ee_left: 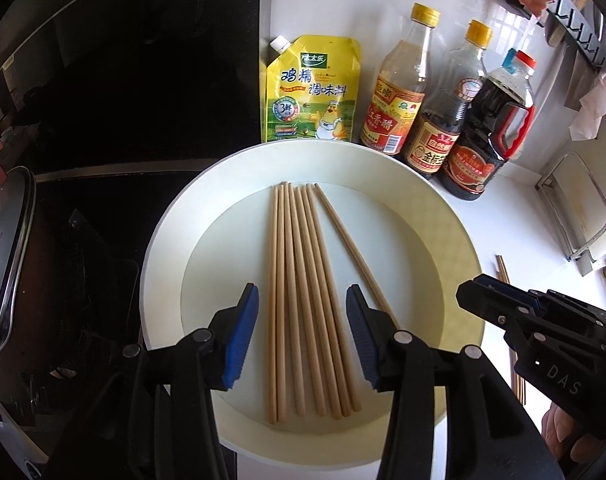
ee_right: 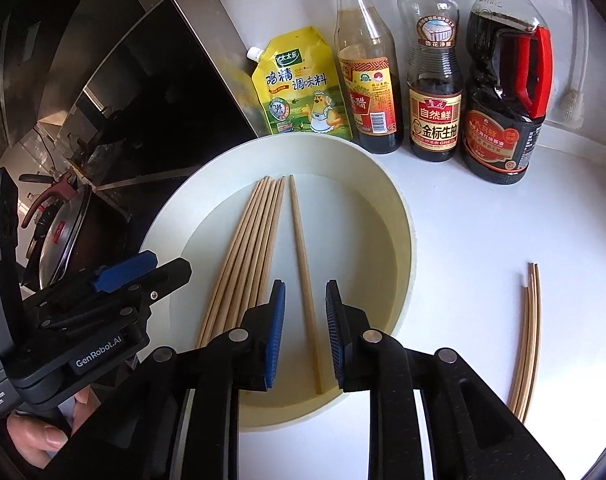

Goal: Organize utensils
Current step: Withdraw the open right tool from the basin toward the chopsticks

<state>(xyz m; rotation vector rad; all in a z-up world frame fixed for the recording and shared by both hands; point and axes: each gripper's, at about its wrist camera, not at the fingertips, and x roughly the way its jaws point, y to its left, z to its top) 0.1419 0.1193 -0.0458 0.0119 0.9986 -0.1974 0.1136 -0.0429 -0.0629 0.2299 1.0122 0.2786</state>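
Seven pale wooden chopsticks (ee_left: 303, 300) lie flat in a shallow round cream-white tray (ee_left: 387, 168), tips pointing far. Six are bunched side by side at the tray's left-centre; a single loose chopstick (ee_right: 305, 280) lies apart to their right. A few more thin wooden chopsticks (ee_right: 529, 340) rest on the counter, well right of the tray.

Each black tool (ee_left: 303, 336) has ribbed blue pads (ee_right: 275, 332), silver rivets and white lettering.
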